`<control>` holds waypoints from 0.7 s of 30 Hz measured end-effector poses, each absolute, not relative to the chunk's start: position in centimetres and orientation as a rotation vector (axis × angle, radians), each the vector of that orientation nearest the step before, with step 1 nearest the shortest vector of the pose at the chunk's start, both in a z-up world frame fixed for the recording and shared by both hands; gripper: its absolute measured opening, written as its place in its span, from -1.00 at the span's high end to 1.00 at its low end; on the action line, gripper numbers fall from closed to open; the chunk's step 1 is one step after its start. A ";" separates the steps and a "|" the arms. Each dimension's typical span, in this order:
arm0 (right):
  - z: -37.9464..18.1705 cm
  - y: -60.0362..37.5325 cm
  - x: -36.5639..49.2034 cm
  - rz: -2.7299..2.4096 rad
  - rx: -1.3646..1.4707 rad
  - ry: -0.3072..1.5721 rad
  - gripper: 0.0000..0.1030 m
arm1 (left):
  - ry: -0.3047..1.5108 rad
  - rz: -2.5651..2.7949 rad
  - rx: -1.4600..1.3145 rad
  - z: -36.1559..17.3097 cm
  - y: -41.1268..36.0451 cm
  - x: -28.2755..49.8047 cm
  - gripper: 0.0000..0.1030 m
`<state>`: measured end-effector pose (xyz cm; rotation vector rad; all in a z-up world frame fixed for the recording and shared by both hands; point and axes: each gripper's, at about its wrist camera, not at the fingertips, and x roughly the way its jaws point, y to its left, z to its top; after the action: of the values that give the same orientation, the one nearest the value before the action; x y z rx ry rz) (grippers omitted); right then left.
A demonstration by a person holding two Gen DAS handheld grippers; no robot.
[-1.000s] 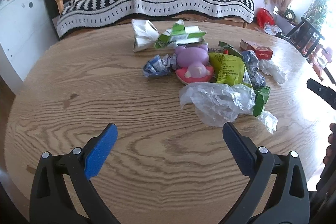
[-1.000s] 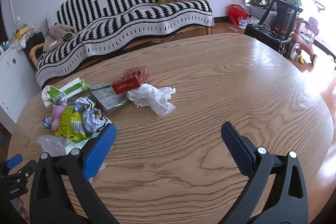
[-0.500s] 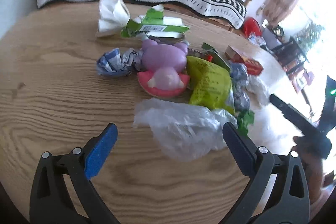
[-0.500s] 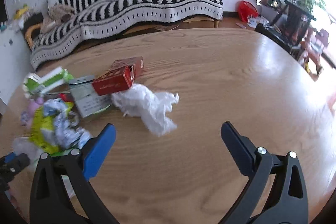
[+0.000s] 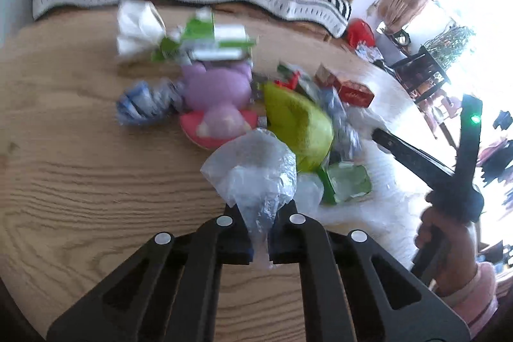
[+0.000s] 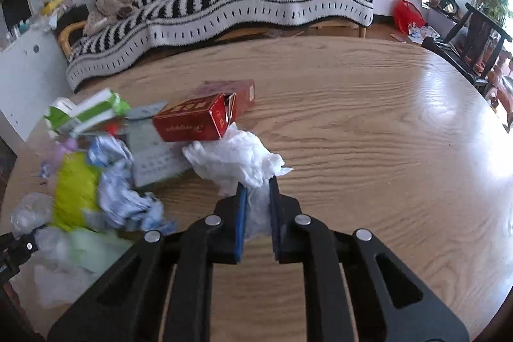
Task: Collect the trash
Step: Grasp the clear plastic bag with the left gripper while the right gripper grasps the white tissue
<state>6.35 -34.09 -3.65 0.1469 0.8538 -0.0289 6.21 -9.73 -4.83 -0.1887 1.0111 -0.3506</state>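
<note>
Crinkled clear plastic bag (image 5: 256, 175) pinched in left tool (image 5: 260, 210); white tissue (image 6: 237, 159) in right tool (image 6: 257, 191).

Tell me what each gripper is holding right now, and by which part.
The left gripper pinches the clear plastic bag by its near, bunched end. The right gripper pinches the crumpled white tissue by its near edge.

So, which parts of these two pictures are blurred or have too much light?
Left wrist view: the green carton and purple toy are motion-blurred, the window side washed out. Right wrist view: the red box is sharp, the yellow-green wrapper smeared, glare on the table.
</note>
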 end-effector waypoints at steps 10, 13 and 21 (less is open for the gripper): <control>-0.7 -32.8 0.8 -0.016 0.228 0.798 0.75 | 0.954 -0.180 -0.148 -2.5 -3.8 4.8 0.91; -0.8 -31.8 0.1 -0.006 0.232 0.804 0.75 | 0.956 -0.160 -0.144 -2.5 -2.6 4.6 0.91; 0.1 -29.2 -1.7 0.018 0.240 0.758 0.75 | 0.964 -0.166 -0.186 -2.6 -2.3 4.2 0.91</control>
<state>-1.69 -29.16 0.13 0.2400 0.7579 0.0181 4.22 -2.31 -2.64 -0.1859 0.9644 -0.1663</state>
